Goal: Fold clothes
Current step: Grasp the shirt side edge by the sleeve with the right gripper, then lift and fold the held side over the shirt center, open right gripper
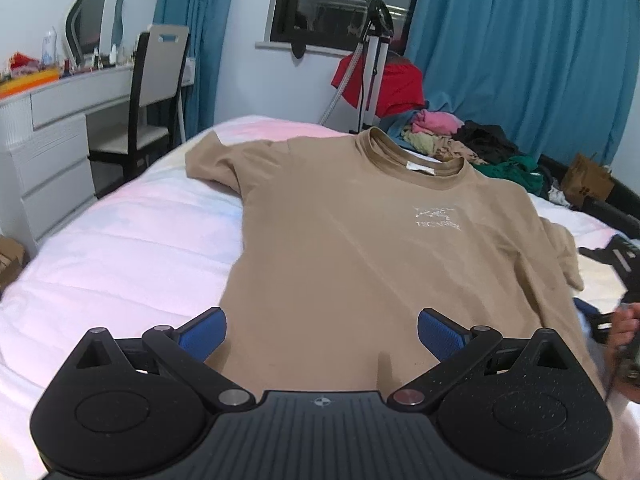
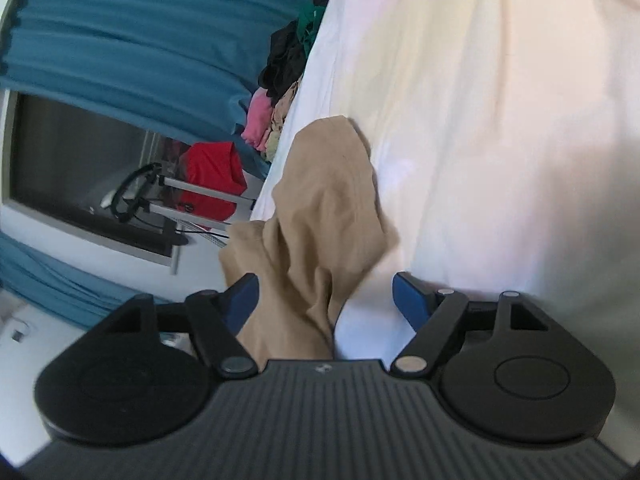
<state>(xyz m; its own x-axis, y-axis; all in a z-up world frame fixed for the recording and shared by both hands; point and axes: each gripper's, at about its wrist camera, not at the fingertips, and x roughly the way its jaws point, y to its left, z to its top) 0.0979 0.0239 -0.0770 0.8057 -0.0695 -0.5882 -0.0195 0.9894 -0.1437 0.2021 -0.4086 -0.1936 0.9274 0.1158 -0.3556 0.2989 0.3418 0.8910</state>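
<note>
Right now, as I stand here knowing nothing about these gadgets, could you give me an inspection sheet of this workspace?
Surface: bed with a pale pink-white quilt.
Job's things: tan T-shirt spread front up, collar at the far end, one sleeve bunched near the right tool.
Clutter: pile of clothes beyond the collar, pink, black and green among them.
Grippers: left tool open above the shirt's hem; right tool open, sleeve cloth between its blue fingers, not clamped.
Cables: nothing seen.
Surroundings: blue curtains, dark window, white dresser with mirror, chair, red garment draped on a stand, cardboard box.
</note>
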